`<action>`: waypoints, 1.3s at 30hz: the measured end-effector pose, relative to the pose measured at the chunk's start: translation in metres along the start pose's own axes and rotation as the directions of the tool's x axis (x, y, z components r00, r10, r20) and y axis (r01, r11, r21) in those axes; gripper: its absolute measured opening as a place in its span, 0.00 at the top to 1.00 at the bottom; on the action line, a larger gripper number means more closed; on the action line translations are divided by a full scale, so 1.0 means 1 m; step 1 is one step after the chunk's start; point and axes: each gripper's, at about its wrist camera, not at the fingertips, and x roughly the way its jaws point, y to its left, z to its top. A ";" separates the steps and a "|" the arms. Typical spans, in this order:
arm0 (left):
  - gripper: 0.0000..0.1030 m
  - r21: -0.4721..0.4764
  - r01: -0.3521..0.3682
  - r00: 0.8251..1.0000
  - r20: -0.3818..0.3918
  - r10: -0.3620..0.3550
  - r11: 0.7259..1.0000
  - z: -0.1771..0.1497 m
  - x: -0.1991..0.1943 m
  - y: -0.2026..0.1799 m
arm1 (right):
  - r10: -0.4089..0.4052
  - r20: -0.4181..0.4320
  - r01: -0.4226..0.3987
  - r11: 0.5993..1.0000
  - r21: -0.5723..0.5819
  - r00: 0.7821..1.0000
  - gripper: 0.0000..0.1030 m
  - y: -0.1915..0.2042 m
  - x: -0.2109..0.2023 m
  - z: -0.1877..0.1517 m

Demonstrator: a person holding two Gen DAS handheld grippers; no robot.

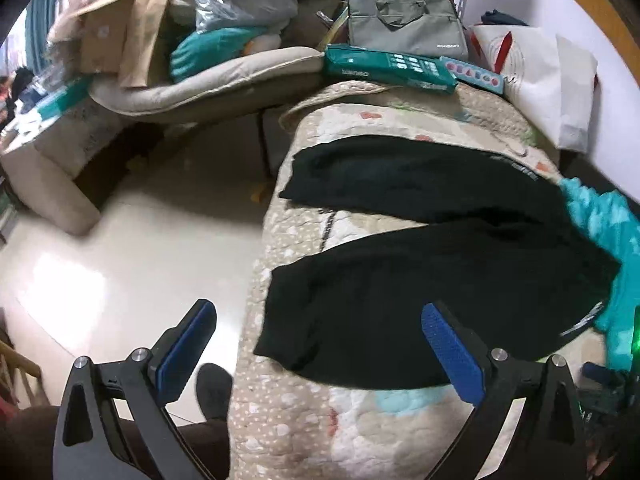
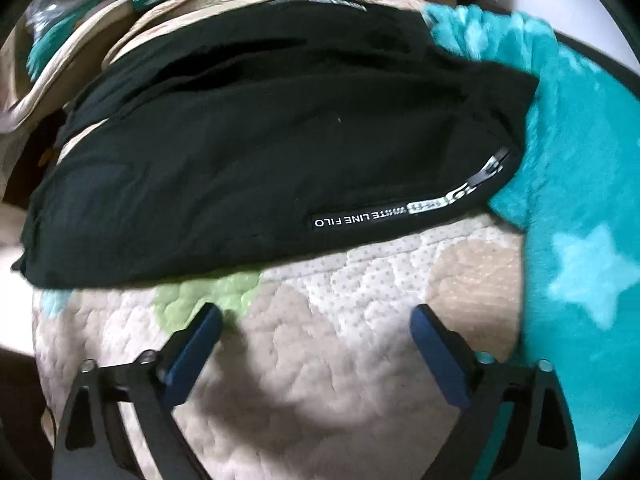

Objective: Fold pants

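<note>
Pants (image 1: 420, 280) lie spread with 2 legs apart on the quilt (image 1: 304, 432); both the left gripper (image 1: 316, 344) and right gripper (image 2: 316, 344) gape empty, so probably pinch hem and waistband edges together, evenly.

Both the left gripper (image 1: 318, 322) and the right gripper (image 2: 318, 326) show black angular arms with triangular cut-outs, silver round screw heads at the joints and blue ribbed pads on the fingers (image 1: 450, 354), while a dark slipper (image 1: 214, 390) peeks in at lower centre.

Black pants (image 1: 420, 272) spread flat on quilt, legs splayed apart.
</note>
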 end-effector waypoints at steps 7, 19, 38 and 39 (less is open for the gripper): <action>0.01 0.019 0.089 0.995 -0.049 -0.088 0.996 0.057 0.000 -0.003 | 0.149 0.273 -0.127 0.987 -0.097 0.950 0.10 -0.016 -0.094 0.056; 0.01 0.062 0.109 0.992 -0.073 -0.104 0.992 0.183 0.079 -0.009 | 0.190 0.142 -0.164 0.971 -0.176 0.972 0.21 -0.057 -0.001 0.244; 0.15 0.055 0.231 0.934 -0.292 -0.206 0.971 0.213 0.267 -0.010 | 0.358 -0.015 -0.345 0.889 -0.302 0.934 0.30 -0.041 0.121 0.359; 0.15 0.054 0.237 0.933 -0.292 -0.212 0.970 0.213 0.271 -0.011 | 0.366 -0.029 -0.357 0.883 -0.304 0.930 0.30 -0.040 0.125 0.361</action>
